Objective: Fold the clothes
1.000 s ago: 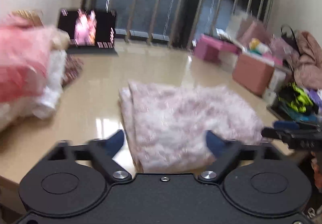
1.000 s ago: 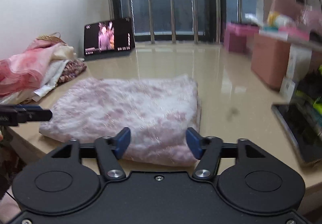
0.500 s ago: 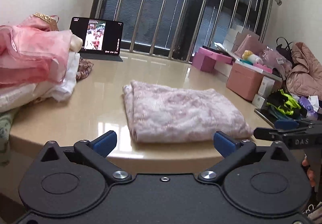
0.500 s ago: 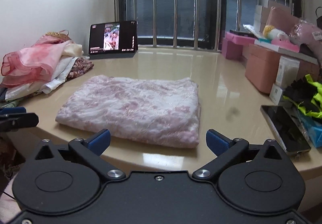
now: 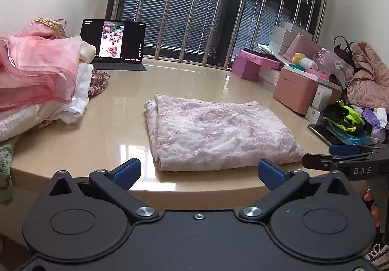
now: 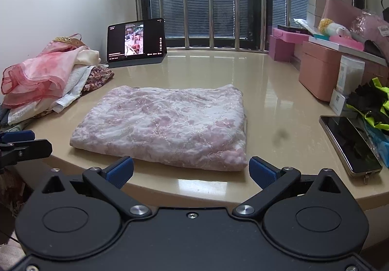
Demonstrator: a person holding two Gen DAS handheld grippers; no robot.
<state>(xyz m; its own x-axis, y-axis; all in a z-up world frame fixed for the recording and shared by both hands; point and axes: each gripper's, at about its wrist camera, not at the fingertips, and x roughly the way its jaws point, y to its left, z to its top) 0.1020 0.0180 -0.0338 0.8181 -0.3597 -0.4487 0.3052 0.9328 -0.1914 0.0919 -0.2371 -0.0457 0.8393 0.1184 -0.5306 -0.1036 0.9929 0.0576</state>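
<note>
Lying folded into a flat rectangle, the pink cloth [image 5: 218, 132] sits on the beige table [image 5: 116, 134] close to its near edge. The left gripper [image 5: 198, 171] hangs off that edge just short of the cloth, jaws spread wide with nothing between them and no pad touching the fabric. The right gripper [image 6: 191, 170] is held the same way before the cloth's near edge; its jaws have just been opening and now stand at their widest, empty, with the cloth lying free beyond the blue pads [image 6: 261, 171]. Left of the cloth, apart from it, is a pile of clothes [image 6: 46, 81] topped by a sheer pink piece. Behind the cloth, toward the barred window, a tablet [image 6: 136, 40] stands upright with its screen lit. Right of the cloth, a phone [image 6: 350, 144] lies face up near the table's edge, and pink boxes [image 5: 294, 91] stand farther back on that side.
</note>
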